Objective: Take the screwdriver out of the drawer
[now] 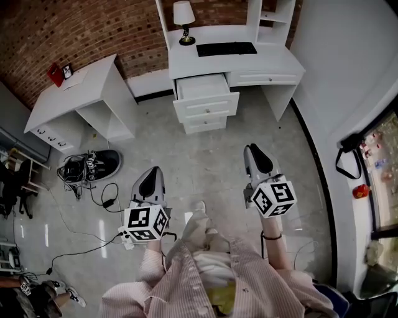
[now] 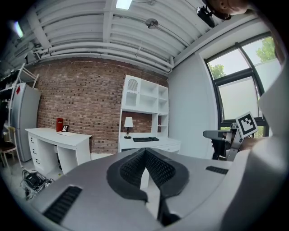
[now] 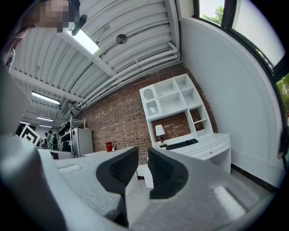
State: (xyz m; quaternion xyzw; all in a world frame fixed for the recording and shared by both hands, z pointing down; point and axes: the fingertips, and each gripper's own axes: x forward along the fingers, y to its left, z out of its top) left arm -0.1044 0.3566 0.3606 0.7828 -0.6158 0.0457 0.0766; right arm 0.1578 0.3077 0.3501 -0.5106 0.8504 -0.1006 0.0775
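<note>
Open drawer [image 1: 206, 102] lay well ahead, screwdriver unseen; right gripper [image 1: 252, 149], slightly spread, empty, stood nearer; left gripper [image 1: 152, 169] pressed together.

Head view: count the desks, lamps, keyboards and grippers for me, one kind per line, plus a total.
Desks: 2, hutch desk and side desk
Lamp: 1
Keyboard: 1
Grippers: 2, left gripper and right gripper
Total: 6
</note>
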